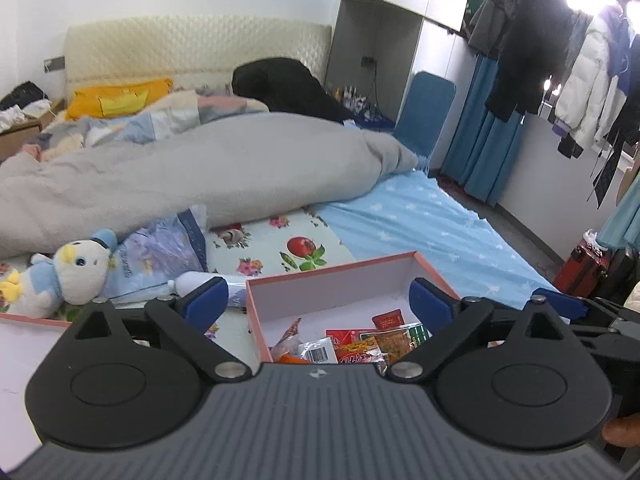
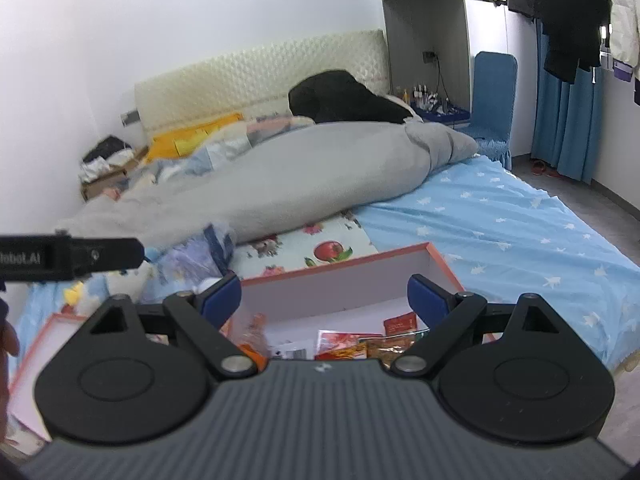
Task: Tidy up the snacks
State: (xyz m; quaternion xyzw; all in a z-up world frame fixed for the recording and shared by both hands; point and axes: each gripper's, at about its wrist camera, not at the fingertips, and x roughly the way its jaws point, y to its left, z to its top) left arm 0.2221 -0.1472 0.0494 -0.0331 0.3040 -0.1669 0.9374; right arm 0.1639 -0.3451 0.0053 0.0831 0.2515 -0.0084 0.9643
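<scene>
At the bottom of the left wrist view the left gripper stands wide, its blue pads far apart and nothing between them; the right gripper in its own view is likewise spread wide and empty. Just beyond both sets of fingers, in the lower middle of each frame, sits the pink-rimmed box, and the snacks lie heaped on its floor at the near edge: red and orange packets, a clear wrapper with a barcode, a small red sachet a little apart toward the right wall. That suggests the gathering is largely done, since no loose packet shows on the bedding around the box, though the near part of the box is hidden behind the gripper bodies. What looks left is the lid, lying open-side-up at the lower left of the right wrist view, beside the box and not yet on it. Left of the box lie a white bottle, a plush duck and a bluish plastic bag; whether the bag holds more snacks cannot be told. Farther up, a grey duvet crosses the bed, with the headboard behind.
</scene>
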